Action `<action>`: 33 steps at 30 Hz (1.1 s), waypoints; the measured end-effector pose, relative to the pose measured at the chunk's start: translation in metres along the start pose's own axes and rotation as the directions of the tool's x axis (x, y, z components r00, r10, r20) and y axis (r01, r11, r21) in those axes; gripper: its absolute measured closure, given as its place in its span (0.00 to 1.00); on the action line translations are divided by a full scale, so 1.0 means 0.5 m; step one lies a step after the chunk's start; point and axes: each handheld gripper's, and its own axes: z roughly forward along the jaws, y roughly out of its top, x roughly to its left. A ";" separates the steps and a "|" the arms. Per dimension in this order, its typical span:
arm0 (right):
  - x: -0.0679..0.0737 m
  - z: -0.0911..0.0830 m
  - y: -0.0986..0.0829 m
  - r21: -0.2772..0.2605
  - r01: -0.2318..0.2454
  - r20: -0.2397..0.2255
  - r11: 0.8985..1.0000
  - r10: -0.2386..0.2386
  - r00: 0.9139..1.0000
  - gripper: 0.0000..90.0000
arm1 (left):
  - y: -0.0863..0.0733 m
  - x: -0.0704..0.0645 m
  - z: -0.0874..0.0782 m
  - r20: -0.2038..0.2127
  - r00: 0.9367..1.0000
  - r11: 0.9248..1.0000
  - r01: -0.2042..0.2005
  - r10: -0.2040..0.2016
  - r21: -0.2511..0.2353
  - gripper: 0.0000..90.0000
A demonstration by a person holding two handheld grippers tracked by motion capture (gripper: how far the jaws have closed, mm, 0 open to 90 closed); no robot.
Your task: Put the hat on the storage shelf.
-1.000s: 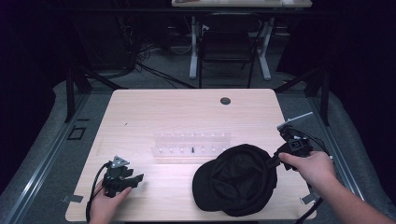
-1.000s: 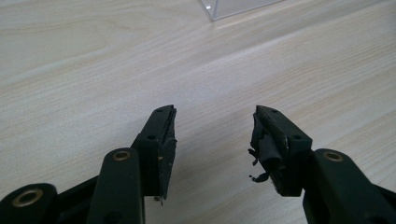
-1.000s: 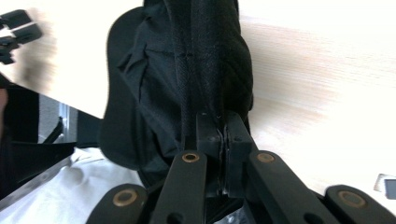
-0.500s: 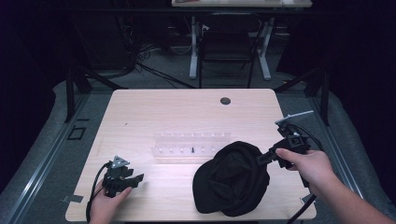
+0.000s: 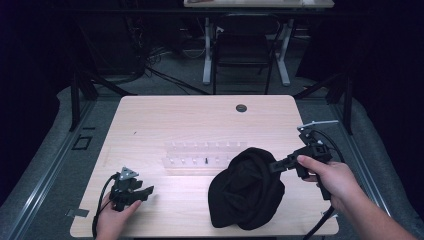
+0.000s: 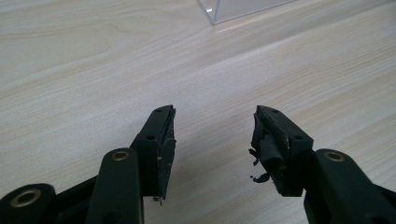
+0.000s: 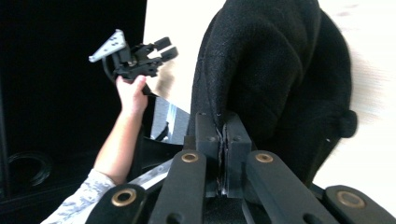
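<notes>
A black cap (image 5: 247,192) lies at the front right of the wooden table (image 5: 200,120), its right edge lifted and folded over. My right gripper (image 5: 275,166) is shut on that edge; in the right gripper view the jaws pinch the cap's fabric (image 7: 261,70) at my right gripper (image 7: 223,135). My left gripper (image 5: 146,193) rests near the front left corner, held by a hand. It stands open in the left gripper view, where my left gripper (image 6: 212,126) has only bare table between its fingers. The right gripper view also catches the left gripper (image 7: 163,49) far off.
A clear plastic rack (image 5: 200,155) with several slots sits at the table's middle, just left of the cap; its corner (image 6: 219,9) shows ahead of the left gripper. A dark round grommet (image 5: 241,108) is set near the far edge. A chair (image 5: 245,50) stands beyond the table.
The right gripper has pulled the cap's right edge up and to the left, folding the cap over itself. The left gripper has stayed put.
</notes>
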 end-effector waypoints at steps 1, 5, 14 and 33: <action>0.001 -0.001 0.000 -0.003 -0.002 -0.012 1.000 0.002 1.000 0.98 | 0.000 -0.001 0.001 -0.005 1.000 1.000 0.001 -0.001 -0.007 0.54; 0.008 -0.005 0.001 -0.023 0.001 -0.057 1.000 -0.002 0.998 0.98 | -0.001 -0.001 0.002 -0.009 1.000 1.000 0.005 -0.006 -0.012 0.54; 0.031 -0.022 0.006 -0.053 0.034 -0.093 0.998 -0.039 0.995 0.98 | -0.001 0.000 0.002 -0.010 1.000 1.000 0.003 -0.004 -0.012 0.54; 0.076 -0.066 0.023 -0.132 0.083 -0.141 0.988 -0.101 0.985 0.98 | -0.001 0.000 0.002 -0.009 1.000 1.000 0.003 -0.004 -0.012 0.53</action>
